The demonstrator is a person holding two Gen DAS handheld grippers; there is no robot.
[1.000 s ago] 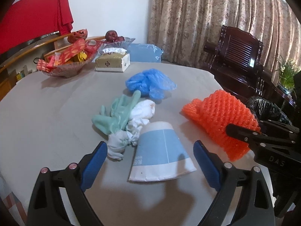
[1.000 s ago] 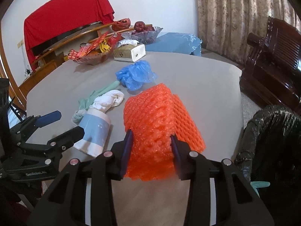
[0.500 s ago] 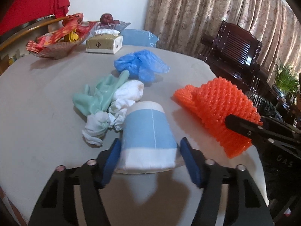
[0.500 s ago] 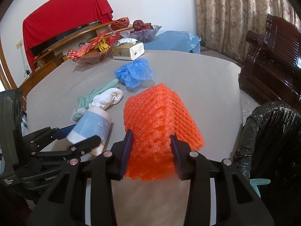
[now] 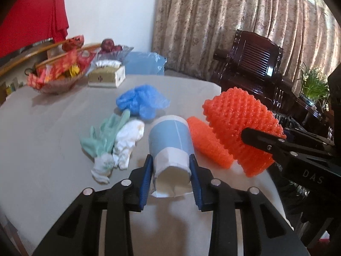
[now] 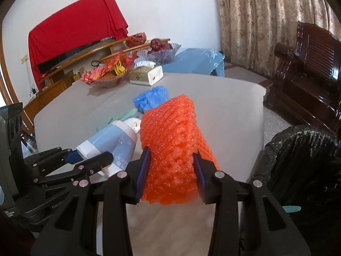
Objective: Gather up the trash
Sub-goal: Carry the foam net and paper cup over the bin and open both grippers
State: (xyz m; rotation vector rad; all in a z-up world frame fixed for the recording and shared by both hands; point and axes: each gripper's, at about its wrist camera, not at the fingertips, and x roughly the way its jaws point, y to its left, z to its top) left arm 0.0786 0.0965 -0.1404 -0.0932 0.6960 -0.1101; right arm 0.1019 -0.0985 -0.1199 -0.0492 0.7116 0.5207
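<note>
My left gripper (image 5: 171, 176) is shut on a blue and white paper cup (image 5: 170, 140), gripped at its open rim and lifted off the grey table (image 5: 42, 128). My right gripper (image 6: 171, 170) is shut on an orange foam net (image 6: 172, 145) and holds it above the table; it also shows in the left wrist view (image 5: 238, 128). A second orange net piece (image 5: 204, 143) lies under it. A blue plastic wad (image 5: 141, 102), a green glove (image 5: 104, 134) and a white cloth (image 5: 127, 140) lie on the table.
A black trash bag (image 6: 302, 162) stands open off the table's right edge. A tissue box (image 5: 106, 76), a snack basket (image 5: 55, 79) and a fruit bowl (image 6: 163, 50) stand at the far end. A dark wooden chair (image 5: 255, 64) stands to the right.
My left gripper closed on the paper cup and lifted it, tipping its base upward. My right gripper raised the orange net off the table.
</note>
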